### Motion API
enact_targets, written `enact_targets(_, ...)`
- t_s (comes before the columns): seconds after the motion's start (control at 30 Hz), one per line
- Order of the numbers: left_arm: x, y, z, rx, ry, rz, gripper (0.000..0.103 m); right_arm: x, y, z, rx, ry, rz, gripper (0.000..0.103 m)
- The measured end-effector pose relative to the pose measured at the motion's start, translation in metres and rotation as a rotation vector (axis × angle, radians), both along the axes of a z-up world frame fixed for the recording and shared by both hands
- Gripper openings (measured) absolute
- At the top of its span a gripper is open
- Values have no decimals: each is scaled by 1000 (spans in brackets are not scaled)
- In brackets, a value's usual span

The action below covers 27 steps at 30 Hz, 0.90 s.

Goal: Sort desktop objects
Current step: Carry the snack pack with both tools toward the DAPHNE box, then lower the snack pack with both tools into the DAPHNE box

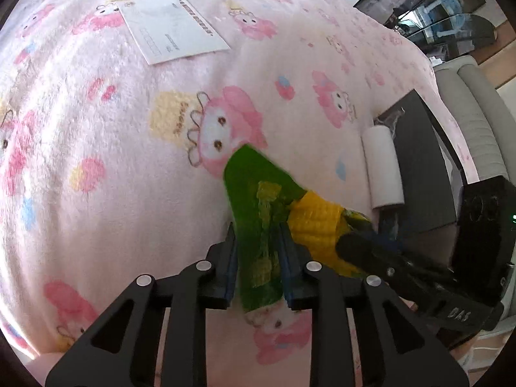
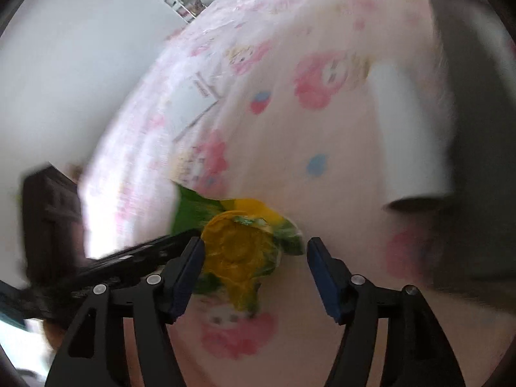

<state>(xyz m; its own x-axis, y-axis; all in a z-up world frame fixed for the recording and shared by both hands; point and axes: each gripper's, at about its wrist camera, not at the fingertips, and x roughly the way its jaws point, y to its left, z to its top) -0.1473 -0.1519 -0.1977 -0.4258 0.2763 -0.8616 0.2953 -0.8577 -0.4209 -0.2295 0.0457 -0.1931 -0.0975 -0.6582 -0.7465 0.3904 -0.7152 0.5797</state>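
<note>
Green-and-yellow corn packet (image 1: 258, 225) sits pinched in the left claw (image 1: 258, 251); the right claw (image 2: 254, 258) gapes wide, empty. Paper (image 1: 174, 25) and white roll (image 1: 383, 167) remain unsorted on the blanket-covered desk (image 1: 96, 129).

Soft daylight fills both views, and the pink blanket (image 1: 129, 161) ahead of the left jaws is sharp enough to show its fluffy pile, though the green wrapper (image 1: 258, 209) between those jaws is slightly smeared. The right wrist view is heavily motion-blurred: the white roll (image 2: 409, 135) beyond and to the right of the jaws and the blanket prints streak, and a washed-out bright patch glares to their left. Fisheye distortion bows the surface in both, with dark vignetting at the corners and only faint, diffuse shadows.
</note>
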Motion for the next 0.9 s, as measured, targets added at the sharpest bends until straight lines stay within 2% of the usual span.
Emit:
enact_targets(0.13,-5,-3,-12,24,-20,18,18,-1,-7,-8,-40,6,18,61)
enact_targets(0.17,-5,-4,-12,43,-15,20,17,1,-9,-7,-61,5,19,50)
enact_targets(0.2,-4,-5,-11,64,-9,19,13,1,-7,-6,-90,-7,21,48)
enact_targets(0.33,4,-3,-5,107,21,5,2,7,-4,3,-87,-2,12,44)
enact_targets(0.47,15,4,7,135,76,-23,1,19,1,11,-86,20,-11,43)
enact_targets(0.53,15,6,6,144,68,-31,3,22,4,15,-68,33,-15,43)
enact_targets(0.63,8,12,-5,111,20,-32,11,22,7,4,-36,15,-30,44)
enact_targets(0.7,-1,18,-12,73,-10,-40,13,23,12,-2,-32,11,-46,45)
enact_targets(0.8,-5,26,-17,12,-37,-61,13,23,9,-3,-30,22,-34,46)
enact_targets(0.9,-2,31,-12,-11,-19,-78,7,27,7,-3,-32,24,-30,46)
